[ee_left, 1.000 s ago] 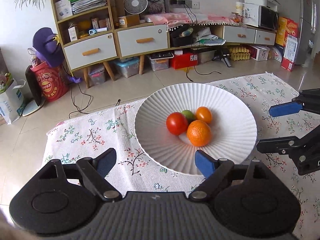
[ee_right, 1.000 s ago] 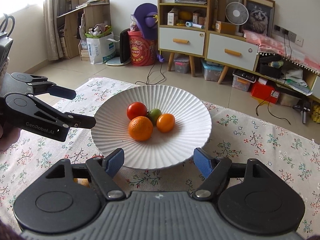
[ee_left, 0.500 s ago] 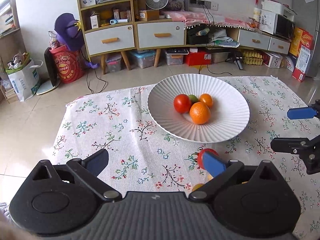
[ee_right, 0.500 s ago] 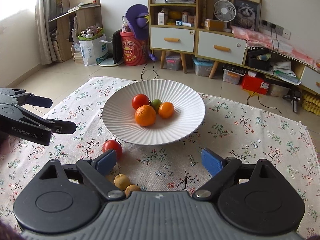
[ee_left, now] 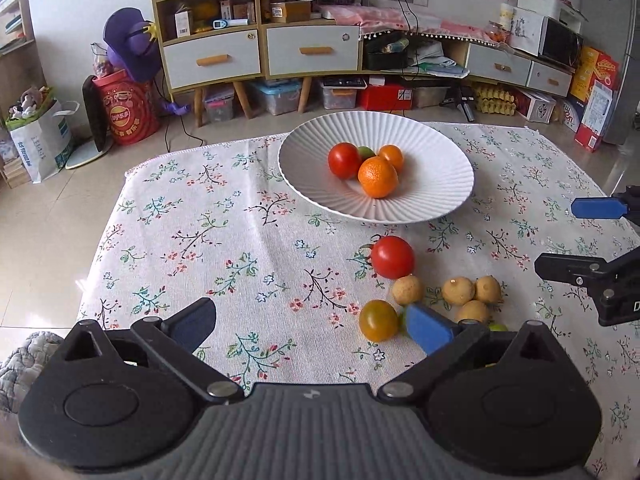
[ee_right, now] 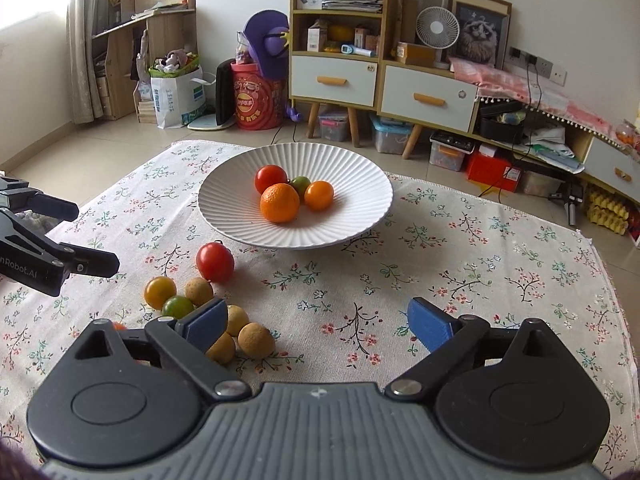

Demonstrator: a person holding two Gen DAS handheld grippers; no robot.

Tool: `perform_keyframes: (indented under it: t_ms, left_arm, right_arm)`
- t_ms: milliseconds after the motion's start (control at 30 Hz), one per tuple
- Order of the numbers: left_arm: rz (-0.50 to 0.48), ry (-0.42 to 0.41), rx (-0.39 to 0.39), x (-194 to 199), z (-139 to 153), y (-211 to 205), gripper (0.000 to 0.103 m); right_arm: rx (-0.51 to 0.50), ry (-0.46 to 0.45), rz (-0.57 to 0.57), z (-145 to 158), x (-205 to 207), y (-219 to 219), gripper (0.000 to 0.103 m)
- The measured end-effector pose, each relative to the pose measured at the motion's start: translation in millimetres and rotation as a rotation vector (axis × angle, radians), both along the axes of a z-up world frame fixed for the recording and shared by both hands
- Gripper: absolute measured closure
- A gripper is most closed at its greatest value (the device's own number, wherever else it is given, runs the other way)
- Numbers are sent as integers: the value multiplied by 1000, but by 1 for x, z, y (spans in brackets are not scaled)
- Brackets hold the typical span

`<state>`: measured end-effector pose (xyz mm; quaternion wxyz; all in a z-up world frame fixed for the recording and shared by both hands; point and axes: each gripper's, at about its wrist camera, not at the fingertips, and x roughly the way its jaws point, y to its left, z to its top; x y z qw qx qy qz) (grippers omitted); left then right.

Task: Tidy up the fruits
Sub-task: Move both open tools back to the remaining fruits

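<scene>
Fruit is split between two places: an orange (ee_right: 279, 202), a red tomato (ee_right: 271, 178), a green one and a small orange one are held in the white ribbed plate (ee_right: 352, 224), while a loose cluster is left on the floral cloth (ee_left: 224, 248) just in front of the plate. That cluster is made up of a red tomato (ee_left: 392, 257), a yellow tomato (ee_left: 378, 320), a green tomato (ee_right: 178, 306) and several tan longans (ee_left: 458, 290). The left tool (ee_left: 312, 324) is spread wide and empty; the right tool (ee_right: 316, 322) is being opened, with nothing between its pads. A pick-up step is judged to be starting: one loose fruit must be straddled, gently clamped and carried to the plate.
</scene>
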<state>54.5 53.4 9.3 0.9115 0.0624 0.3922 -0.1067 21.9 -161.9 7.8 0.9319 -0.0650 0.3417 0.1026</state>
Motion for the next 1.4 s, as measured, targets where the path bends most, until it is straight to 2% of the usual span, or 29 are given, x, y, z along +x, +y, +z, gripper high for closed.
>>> perform_keyframes:
  t_ms: [333, 767, 967, 1033, 1100, 1233, 1400]
  left_arm:
    - [-62, 24, 29, -24, -15, 2, 6]
    - [-97, 81, 28, -38, -38, 3, 6]
    - [-104, 110, 1, -39, -49, -4, 7]
    - [-117, 120, 5, -39, -54, -8, 7]
    - [-134, 96, 9, -43, -56, -11, 7]
    - [-160, 80, 0, -45, -55, -13, 8]
    - [-190, 62, -17, -46, -54, -15, 18]
  right_arm:
    - [17, 19, 90, -10, -19, 13, 5]
    - [-19, 75, 152, -31, -32, 24, 5]
    - [-23, 85, 146, -39, -33, 24, 8]
    - [-22, 95, 148, -43, -32, 23, 11]
    - [-27, 109, 149, -47, -30, 23, 16]
    - [-17, 114, 152, -51, -30, 21, 17]
    - [-5, 104, 168, -51, -31, 23, 24]
